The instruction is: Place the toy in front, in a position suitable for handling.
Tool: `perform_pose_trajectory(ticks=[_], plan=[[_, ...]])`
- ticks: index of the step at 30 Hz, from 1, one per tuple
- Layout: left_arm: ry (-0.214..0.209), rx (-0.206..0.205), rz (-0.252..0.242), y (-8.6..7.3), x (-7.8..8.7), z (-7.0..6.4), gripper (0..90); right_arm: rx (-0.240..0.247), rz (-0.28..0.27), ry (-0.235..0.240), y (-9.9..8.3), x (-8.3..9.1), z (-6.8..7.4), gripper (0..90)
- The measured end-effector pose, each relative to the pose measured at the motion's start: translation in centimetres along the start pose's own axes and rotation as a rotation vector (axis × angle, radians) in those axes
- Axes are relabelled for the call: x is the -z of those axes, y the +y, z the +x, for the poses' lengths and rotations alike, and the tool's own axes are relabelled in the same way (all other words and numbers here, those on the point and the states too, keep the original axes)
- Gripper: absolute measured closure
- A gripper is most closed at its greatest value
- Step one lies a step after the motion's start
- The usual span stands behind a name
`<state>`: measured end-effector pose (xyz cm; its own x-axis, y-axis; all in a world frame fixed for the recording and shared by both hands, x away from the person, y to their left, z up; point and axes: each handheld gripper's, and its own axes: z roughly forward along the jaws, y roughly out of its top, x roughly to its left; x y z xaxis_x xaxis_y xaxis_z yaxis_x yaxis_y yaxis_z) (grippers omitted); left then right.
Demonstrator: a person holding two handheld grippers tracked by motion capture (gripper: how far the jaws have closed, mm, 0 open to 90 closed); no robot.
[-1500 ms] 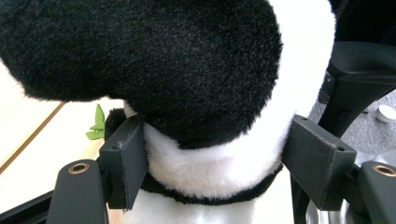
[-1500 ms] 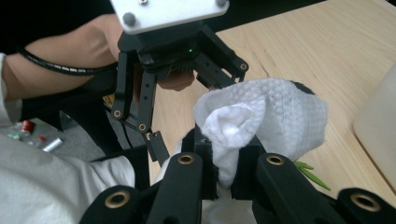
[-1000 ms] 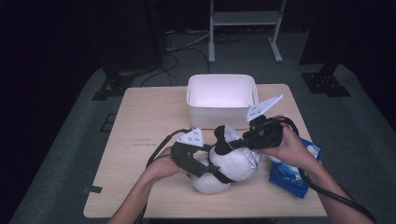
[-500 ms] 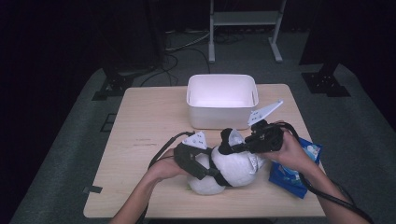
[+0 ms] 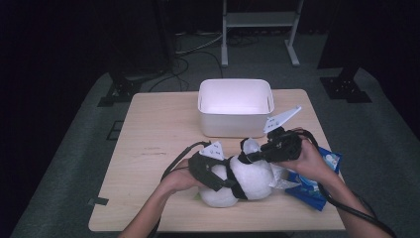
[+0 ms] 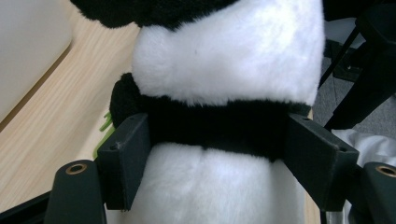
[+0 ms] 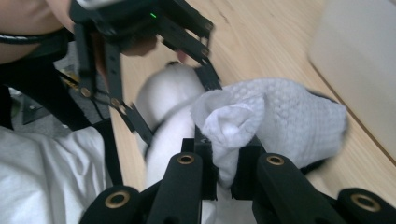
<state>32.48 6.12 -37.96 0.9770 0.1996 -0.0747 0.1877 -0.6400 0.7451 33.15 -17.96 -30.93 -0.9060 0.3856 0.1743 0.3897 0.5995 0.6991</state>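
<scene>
the left gripper [image 6: 217,154] clamps the panda [image 5: 245,181] round its black middle band, at the table's [image 5: 158,139] near edge. plush, light, squashy; grip the waist, not loose fur. the right gripper [image 7: 224,170] pinches a white knit cloth [image 7: 275,121] over the head. a stiff white tub [image 5: 236,106] sits behind.

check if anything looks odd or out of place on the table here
One thing stands out: a white cloth is pulled over the head of the panda plush. The right gripper pinches a fold of it, while the left gripper clamps the plush's middle. A blue packet hangs slightly over the table's right edge.
</scene>
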Motion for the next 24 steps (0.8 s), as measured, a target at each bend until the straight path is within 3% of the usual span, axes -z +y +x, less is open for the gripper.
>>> perform_pose_trajectory(ticks=[4,9,13,17,20,24], plan=[[-0.002,-0.002,-0.003,0.2,-0.3,0.0,25.4,0.026,0.029,0.041,0.6,-1.5,0.8,82.9],[-0.007,-0.005,0.003,0.2,-0.6,0.0,25.5,0.041,0.062,0.014,0.3,-2.0,0.7,82.6],[-0.006,-0.006,0.002,0.2,-0.8,0.0,25.4,0.013,0.087,-0.026,-1.0,-1.3,-0.1,82.4],[-0.008,-0.019,0.008,0.5,-0.8,-0.1,25.3,-0.030,0.071,-0.009,-2.3,-1.2,-0.9,82.7],[0.002,-0.027,0.015,0.7,-0.3,-0.2,23.0,-0.030,0.076,-0.012,-2.9,-1.5,-1.1,82.9],[0.010,-0.006,0.015,0.6,0.4,-0.3,18.7,-0.040,0.081,-0.014,-3.2,-1.6,-1.2,83.2]])
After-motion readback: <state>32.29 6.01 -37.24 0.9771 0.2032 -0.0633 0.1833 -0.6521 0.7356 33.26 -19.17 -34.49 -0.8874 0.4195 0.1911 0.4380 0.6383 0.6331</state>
